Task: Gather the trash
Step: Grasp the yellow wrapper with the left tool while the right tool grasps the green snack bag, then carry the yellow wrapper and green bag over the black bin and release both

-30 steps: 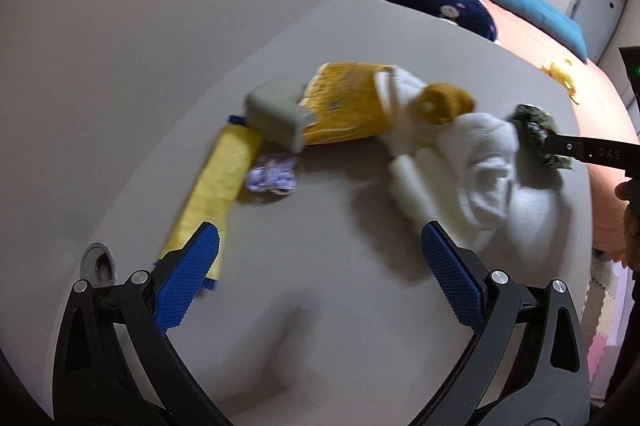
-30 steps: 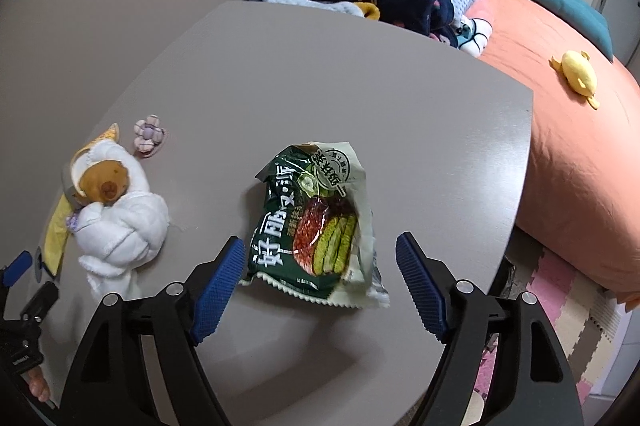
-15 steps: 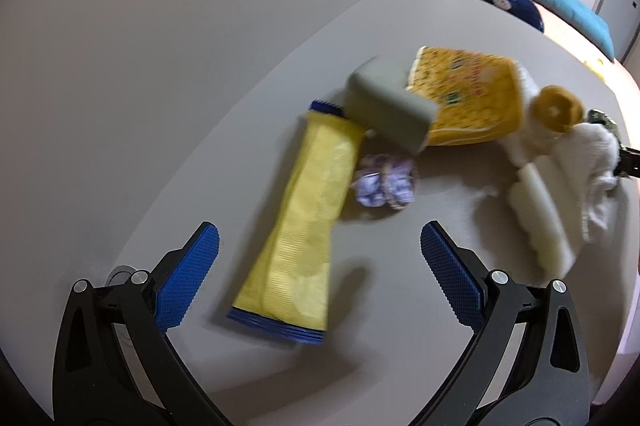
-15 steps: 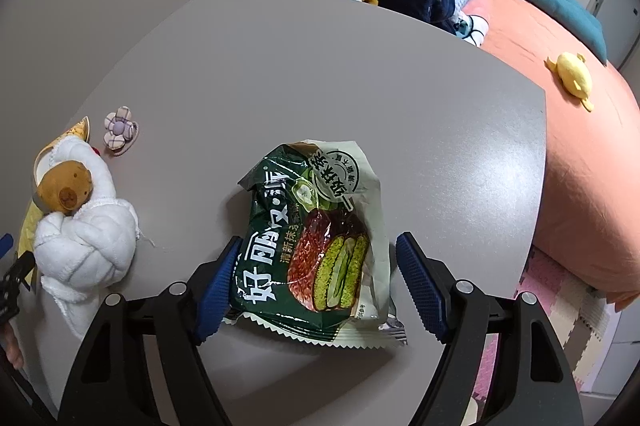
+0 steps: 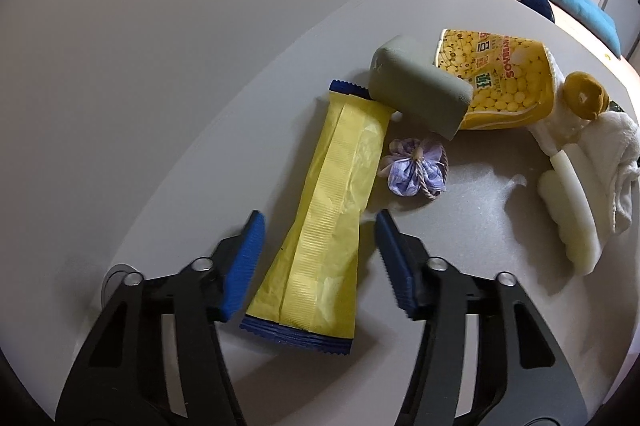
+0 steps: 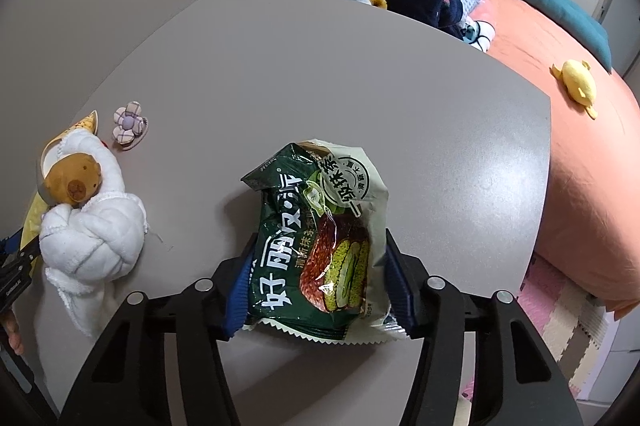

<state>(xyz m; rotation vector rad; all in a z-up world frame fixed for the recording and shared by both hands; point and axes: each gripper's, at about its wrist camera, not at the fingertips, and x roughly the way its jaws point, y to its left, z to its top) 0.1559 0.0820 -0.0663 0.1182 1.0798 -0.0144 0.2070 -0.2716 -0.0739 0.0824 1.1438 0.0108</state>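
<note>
I am closing the left gripper [image 5: 318, 260] around the long yellow wrapper [image 5: 324, 226] lying flat on the grey table [image 5: 200, 146]. Its jaws are closing, with the wrapper between them, but gaps are showing on both sides, so the blue pads are not yet pressing it. I am closing the right gripper [image 6: 316, 280] on the green snack bag [image 6: 320, 246]; its jaws are also closing, and the pads are meeting the bag's two sides near its lower, serrated edge.

Risks on the left: the wrapper is lying thin and flat, so the pads are likely to scrape the table and buckle the film rather than lift it. Its far end is tucked under a grey-green block [image 5: 416, 90], which may drag or tip when I lift. A small purple fabric flower [image 5: 416, 170] is sitting just beside the wrapper and could be swept along.

Risks on the right: the bag is looking glossy and puffed, so it may squirt out of the pads or crumple and sag. A white plush toy [image 6: 88, 226] is lying well to the left, clear of the grip.

The wrapper is matte yellow with dark blue crimped ends. The bag is dark green with white lettering and a pictured cake roll. A yellow soybean bag [image 5: 504, 82] is waiting beyond the block.
</note>
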